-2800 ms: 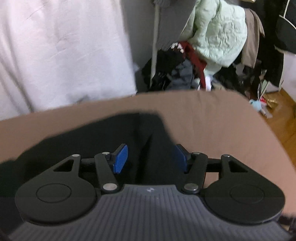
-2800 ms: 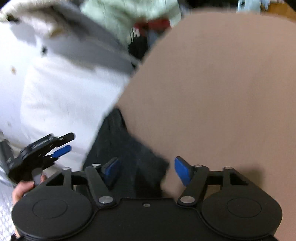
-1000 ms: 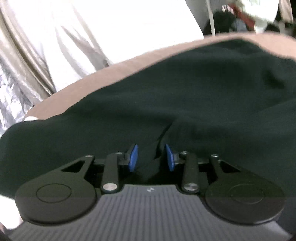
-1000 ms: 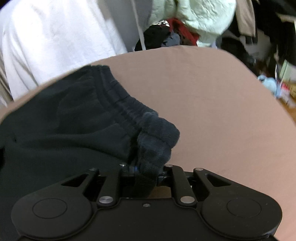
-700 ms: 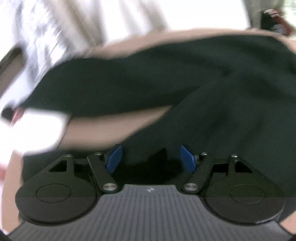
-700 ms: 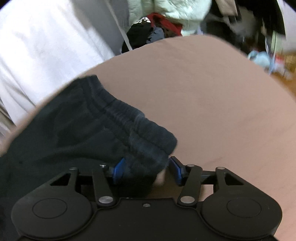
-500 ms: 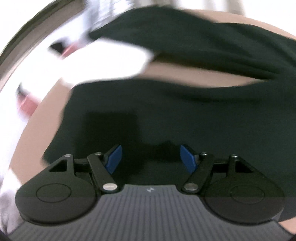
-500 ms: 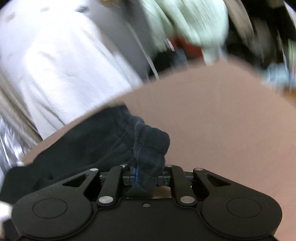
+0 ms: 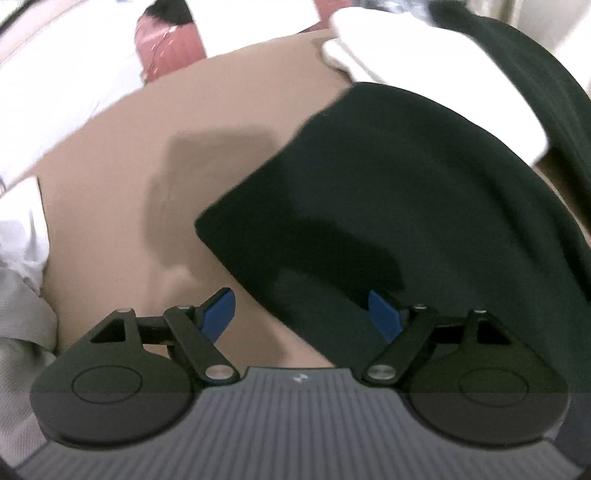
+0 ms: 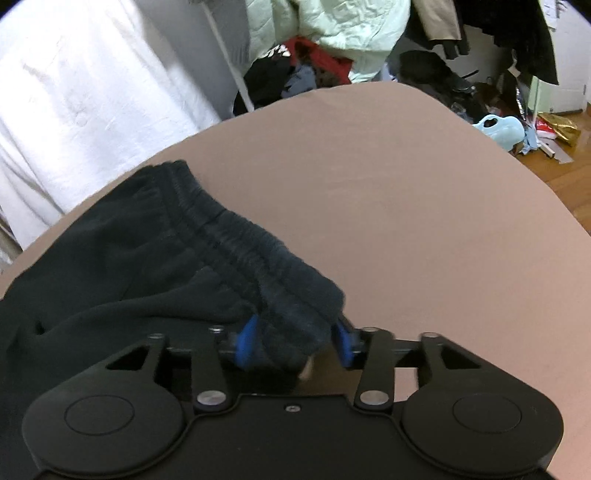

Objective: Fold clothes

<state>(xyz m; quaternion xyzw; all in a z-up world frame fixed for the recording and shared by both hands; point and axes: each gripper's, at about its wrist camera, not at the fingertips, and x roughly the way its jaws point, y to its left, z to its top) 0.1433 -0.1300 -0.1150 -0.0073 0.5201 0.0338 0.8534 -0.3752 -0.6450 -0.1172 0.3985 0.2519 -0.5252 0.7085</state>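
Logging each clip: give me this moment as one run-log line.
task: fold clothes | left gripper: open over dark trousers | right gripper: jaws apart around waistband | surface: brown sheet

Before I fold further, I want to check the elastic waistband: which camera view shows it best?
The right wrist view: the gathered waistband runs to the right gripper. The left wrist view shows only plain dark fabric, no waistband.

Free room and obstacles on the desk.
Bare tan desk (image 10: 424, 206) lay open right of the dark trousers (image 10: 155, 251); a white cloth (image 9: 436, 70) and hanging clothes (image 10: 332, 26) crowded the far edges.
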